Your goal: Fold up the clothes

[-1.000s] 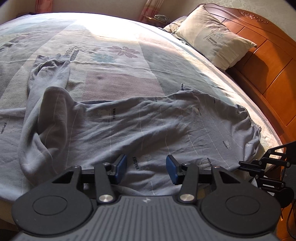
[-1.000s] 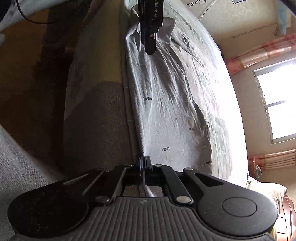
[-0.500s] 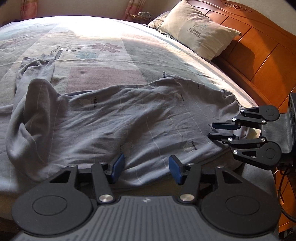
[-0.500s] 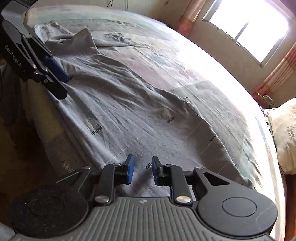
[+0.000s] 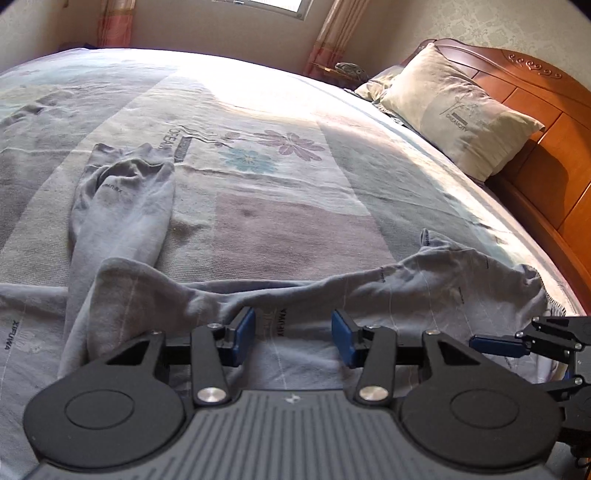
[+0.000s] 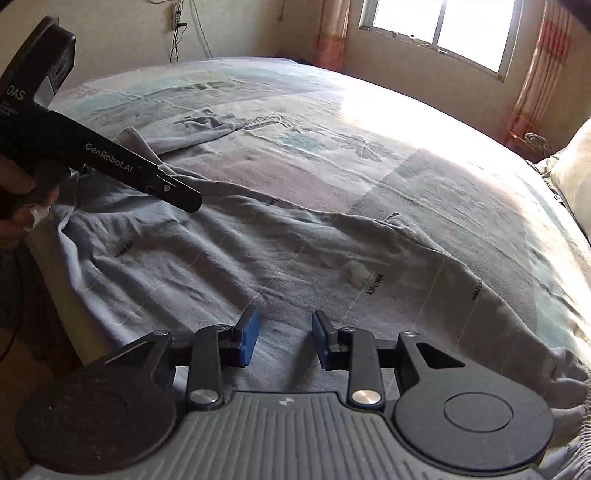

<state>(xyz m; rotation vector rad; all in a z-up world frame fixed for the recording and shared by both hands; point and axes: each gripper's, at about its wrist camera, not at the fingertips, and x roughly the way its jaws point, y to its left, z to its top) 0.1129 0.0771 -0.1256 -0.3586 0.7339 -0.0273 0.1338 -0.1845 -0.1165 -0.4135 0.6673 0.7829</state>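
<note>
A grey long-sleeved garment (image 5: 406,295) printed with XIFUWA lies crumpled along the near edge of the bed, one long part (image 5: 122,210) stretching away at the left. My left gripper (image 5: 293,336) hovers low over it, jaws apart and closing, with cloth below them and the pads not pressing. Its dark finger (image 6: 181,195) shows side-on in the right wrist view. My right gripper (image 6: 284,334) is over the garment (image 6: 221,258) near the bed's edge, its jaws opening and holding nothing. One of its blue-padded fingers (image 5: 495,346) shows at the right.
The bed carries a flowered sheet (image 5: 288,147), with a beige pillow (image 5: 458,114) against a wooden headboard (image 5: 546,155) at the right. A window (image 6: 439,26) with pink curtains stands behind. A person's hand (image 6: 18,184) holds the left gripper's handle.
My right gripper has rolled upright, let go of the garment's edge and opened. My left gripper has moved forward over the garment, so the far sleeve and pillow look nearer.
</note>
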